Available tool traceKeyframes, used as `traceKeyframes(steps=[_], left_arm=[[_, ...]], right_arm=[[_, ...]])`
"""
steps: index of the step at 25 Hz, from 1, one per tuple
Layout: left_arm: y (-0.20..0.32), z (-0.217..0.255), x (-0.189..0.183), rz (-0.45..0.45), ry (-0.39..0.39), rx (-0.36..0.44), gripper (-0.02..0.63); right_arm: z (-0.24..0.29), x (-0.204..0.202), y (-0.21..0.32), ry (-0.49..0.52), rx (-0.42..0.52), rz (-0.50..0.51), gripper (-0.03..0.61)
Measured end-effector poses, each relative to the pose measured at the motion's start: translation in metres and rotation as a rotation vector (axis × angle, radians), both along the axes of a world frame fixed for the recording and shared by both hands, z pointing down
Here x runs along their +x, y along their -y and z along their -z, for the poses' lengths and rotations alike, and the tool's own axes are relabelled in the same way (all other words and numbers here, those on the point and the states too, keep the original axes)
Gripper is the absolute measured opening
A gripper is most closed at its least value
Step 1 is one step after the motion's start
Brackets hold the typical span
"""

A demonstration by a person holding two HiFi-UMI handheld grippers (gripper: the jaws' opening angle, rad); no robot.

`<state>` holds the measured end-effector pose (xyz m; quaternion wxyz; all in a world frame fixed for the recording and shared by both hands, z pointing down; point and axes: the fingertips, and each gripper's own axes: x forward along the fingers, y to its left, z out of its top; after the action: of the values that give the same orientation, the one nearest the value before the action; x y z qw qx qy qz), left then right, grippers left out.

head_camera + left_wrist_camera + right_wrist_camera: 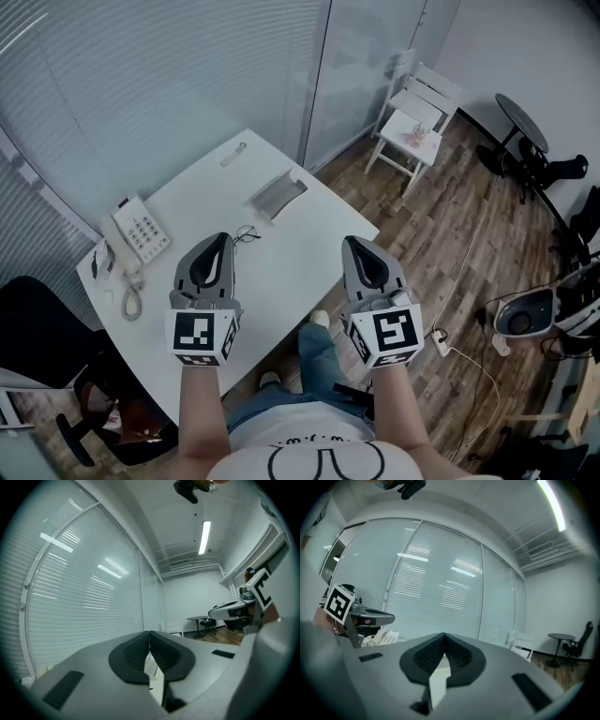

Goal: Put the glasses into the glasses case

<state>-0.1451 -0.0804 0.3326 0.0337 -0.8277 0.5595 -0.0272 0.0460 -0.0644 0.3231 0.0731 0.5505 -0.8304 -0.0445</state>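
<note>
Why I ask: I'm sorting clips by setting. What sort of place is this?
Most likely a small office or meeting room: a white table with a desk phone on it, and glass walls covered by blinds.

On the white table [291,262], the glasses [247,232] are a thin dark outline, too small for detail, just beside the left gripper [222,239]. A small pale object [234,153] at the table's far end cannot be named. The table's near corner is hidden behind the person's left forearm [202,412]. Left of the table, a black chair [37,319] is cut off by the frame edge.
</note>
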Motion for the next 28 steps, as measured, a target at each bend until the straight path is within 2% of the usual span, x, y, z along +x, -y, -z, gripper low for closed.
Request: traceKeyframes(steps=[9, 13, 15, 22, 28], left_arm=[[0.095, -0.024, 0.019, 0.091, 0.077, -0.082, 0.023], [0.127, -0.033, 0.034, 0.092, 0.111, -0.132, 0.181], [0.139, -0.04, 0.039, 0.109, 0.129, -0.162, 0.22], [0.152, -0.063, 0.025, 0.163, 0.191, -0.291, 0.214], [0.145, -0.125, 0.012, 0.078, 0.267, -0.504, 0.195]], right_arm=[[-0.017, 0.028, 0.126, 0.024, -0.038, 0.177, 0.011], [-0.016, 0.038, 0.176, 0.027, -0.048, 0.254, 0.011], [-0.018, 0.045, 0.196, 0.026, -0.061, 0.29, 0.011], [-0.038, 0.055, 0.238, 0.042, -0.119, 0.375, 0.011], [-0.062, 0.044, 0.251, 0.026, -0.172, 0.411, 0.011]])
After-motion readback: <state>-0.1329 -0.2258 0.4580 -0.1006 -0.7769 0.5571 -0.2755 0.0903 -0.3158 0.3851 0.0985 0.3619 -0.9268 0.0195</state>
